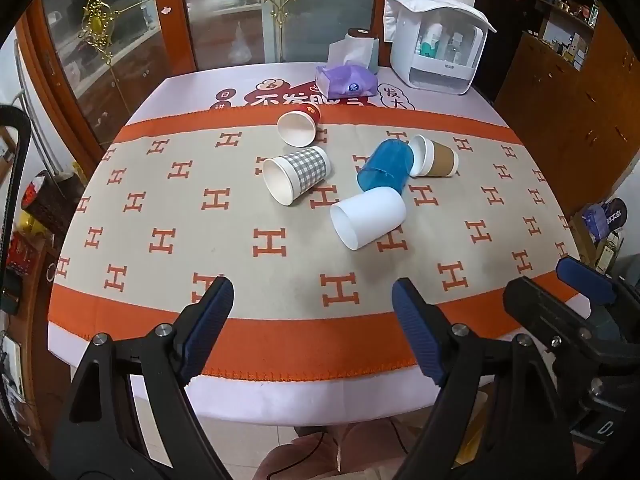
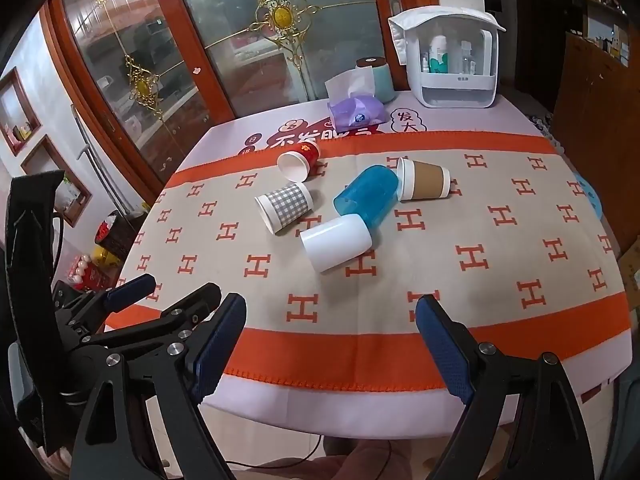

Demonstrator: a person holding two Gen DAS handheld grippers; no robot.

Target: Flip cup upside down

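Observation:
Several cups lie on their sides mid-table: a white cup [image 1: 369,218] [image 2: 337,243], a blue plastic cup [image 1: 386,165] [image 2: 367,195], a grey checked paper cup [image 1: 297,173] [image 2: 285,207], a red paper cup [image 1: 299,124] [image 2: 299,161] and a brown-sleeved paper cup [image 1: 434,156] [image 2: 423,179]. My left gripper [image 1: 313,290] is open and empty over the table's near edge, well short of the cups. My right gripper [image 2: 331,310] is open and empty, also at the near edge; it also shows in the left wrist view [image 1: 560,280] at right.
The table [image 1: 280,396] carries an orange and beige H-patterned cloth [image 1: 160,200]. At the back stand a purple tissue pack [image 1: 347,80] [image 2: 357,111], a paper roll [image 1: 362,46] and a white storage box [image 1: 438,46] [image 2: 452,60]. Glass cabinet doors [image 2: 224,52] rise behind.

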